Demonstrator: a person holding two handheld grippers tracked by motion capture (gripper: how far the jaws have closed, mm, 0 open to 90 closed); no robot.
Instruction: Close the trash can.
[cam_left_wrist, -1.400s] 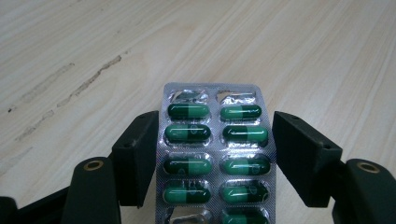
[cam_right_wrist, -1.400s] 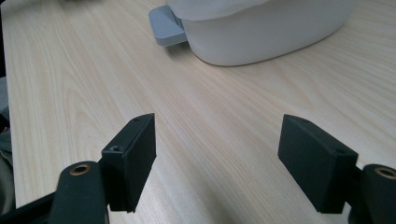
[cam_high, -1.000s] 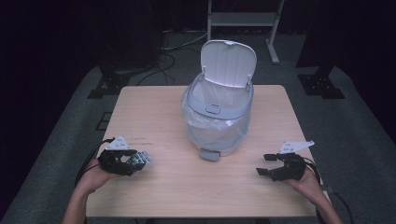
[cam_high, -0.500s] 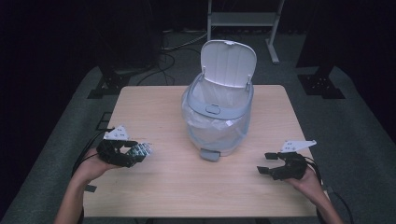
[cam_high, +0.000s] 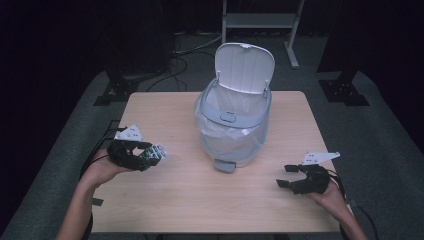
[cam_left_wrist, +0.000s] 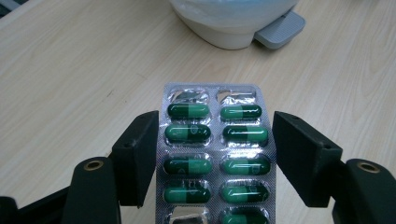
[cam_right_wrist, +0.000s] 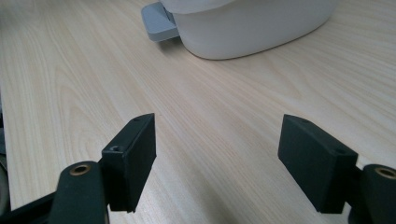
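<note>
A silver blister pack (cam_left_wrist: 217, 154) of green capsules sits between the jaws of my left gripper (cam_left_wrist: 215, 135), which is shut on its long edges. Some pockets at its near and far ends look burst. In the high view the left gripper (cam_high: 150, 153) holds the blister pack (cam_high: 158, 151) over the table's left side, pointing toward the bin. A white pedal bin (cam_high: 232, 130) stands at the table's middle, lid up, lined with a clear bag. My right gripper (cam_high: 286, 176) rests open at the front right with nothing between its jaws (cam_right_wrist: 217, 140).
The bin's grey pedal (cam_high: 225, 165) sticks out toward the front; it also appears in the left gripper view (cam_left_wrist: 280, 30) and the right gripper view (cam_right_wrist: 159, 21). Bare wooden table (cam_high: 175, 200) lies between the grippers. Cables and stands sit on the dark floor behind.
My left gripper has risen and moved a little away from the front edge with the blister pack in it. The right gripper has stayed in place.
</note>
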